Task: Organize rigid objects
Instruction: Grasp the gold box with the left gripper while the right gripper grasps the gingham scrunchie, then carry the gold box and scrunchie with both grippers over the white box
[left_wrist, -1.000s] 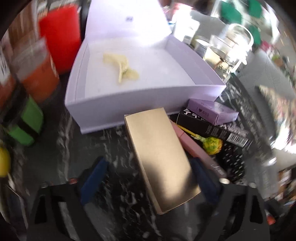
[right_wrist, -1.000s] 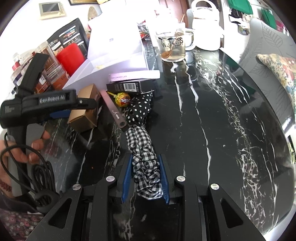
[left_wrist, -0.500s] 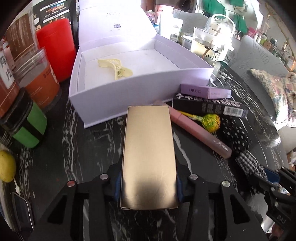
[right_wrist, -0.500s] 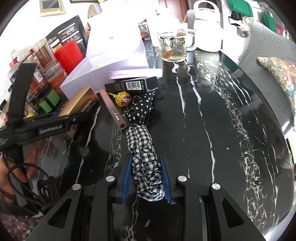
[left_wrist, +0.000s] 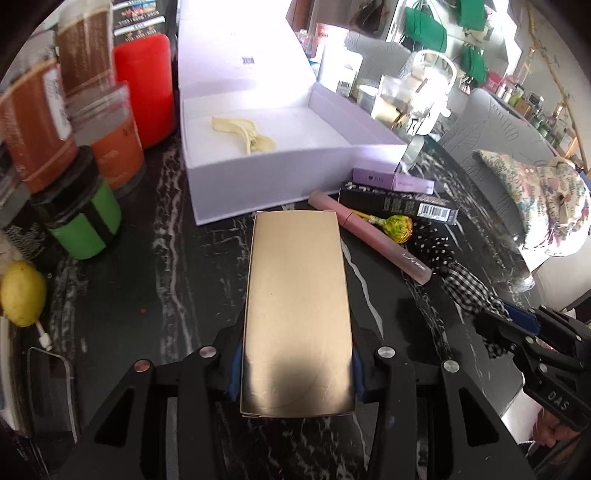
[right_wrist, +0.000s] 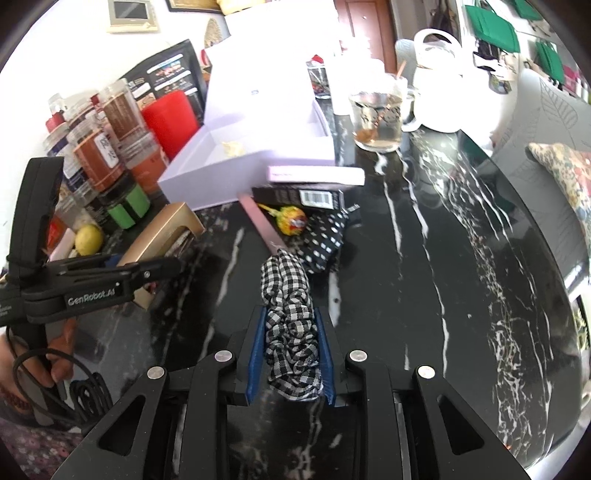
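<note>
Both jaws loaded: gold box left, checked scrunchie right.

My left gripper (left_wrist: 295, 373) has its jaws clamped on one gold box (left_wrist: 297, 314), the one open white box (left_wrist: 291, 147) just ahead of them. My right gripper (right_wrist: 291, 354) holds one checked scrunchie (right_wrist: 290, 325) in narrow jaws. I judge the smooth box could slip or clip the white box's near wall. Between both jaws on the surface (right_wrist: 461, 277): one pink tube (left_wrist: 369, 236), one lollipop (left_wrist: 397, 229), two slim cartons.
</note>
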